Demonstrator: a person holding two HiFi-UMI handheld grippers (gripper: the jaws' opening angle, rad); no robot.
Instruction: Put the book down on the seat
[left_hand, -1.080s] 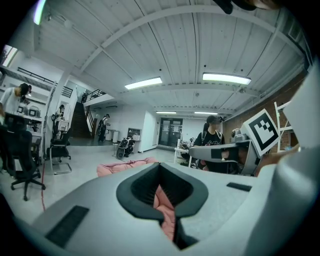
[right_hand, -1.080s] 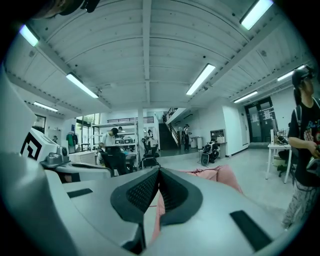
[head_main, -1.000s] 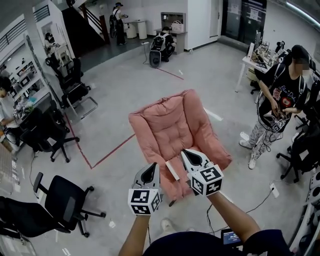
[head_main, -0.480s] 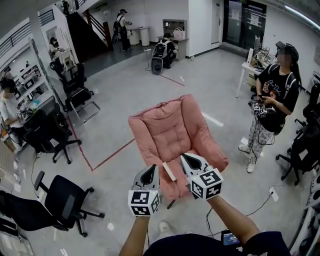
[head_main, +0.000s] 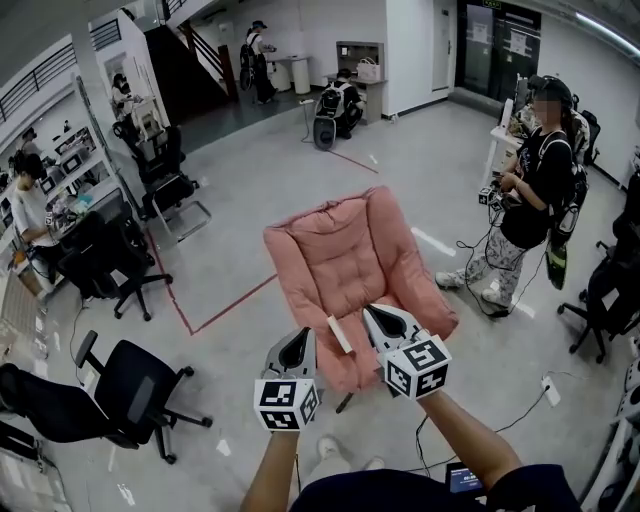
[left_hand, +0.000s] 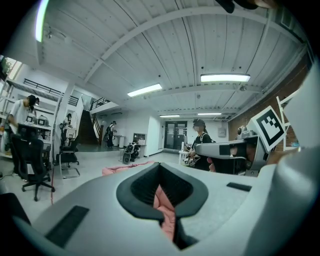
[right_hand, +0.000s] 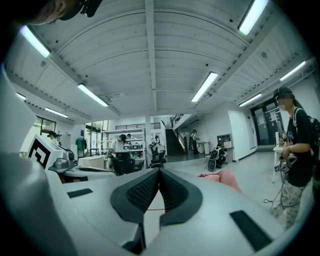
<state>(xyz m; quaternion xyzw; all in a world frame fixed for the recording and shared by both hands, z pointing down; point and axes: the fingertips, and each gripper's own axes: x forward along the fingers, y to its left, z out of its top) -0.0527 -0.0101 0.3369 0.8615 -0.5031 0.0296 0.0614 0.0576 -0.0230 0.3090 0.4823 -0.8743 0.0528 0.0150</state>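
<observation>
The book (head_main: 340, 335) is lying between the two gripper tips in the head view, over the front part of the pink seat (head_main: 330, 285). From here it is looking as if it is resting on the cushion, though I cannot tell whether it is fully settled there. Its long axis is running from the upper left to the lower right of that view, roughly in line with the way the right gripper (head_main: 368, 309) is pointing. The left gripper (head_main: 306, 333) is sitting just to the book's left and the right gripper just to its right, with neither clearly the nearer. Both grippers are showing their jaws closed together and gripping nothing. Only pink cushion is showing through the hollow behind the left jaws, and pale floor through the right ones. The book itself is appearing as a narrow, pale, straight-edged strip, thin and light-looking, with no cover detail readable from this angle.
</observation>
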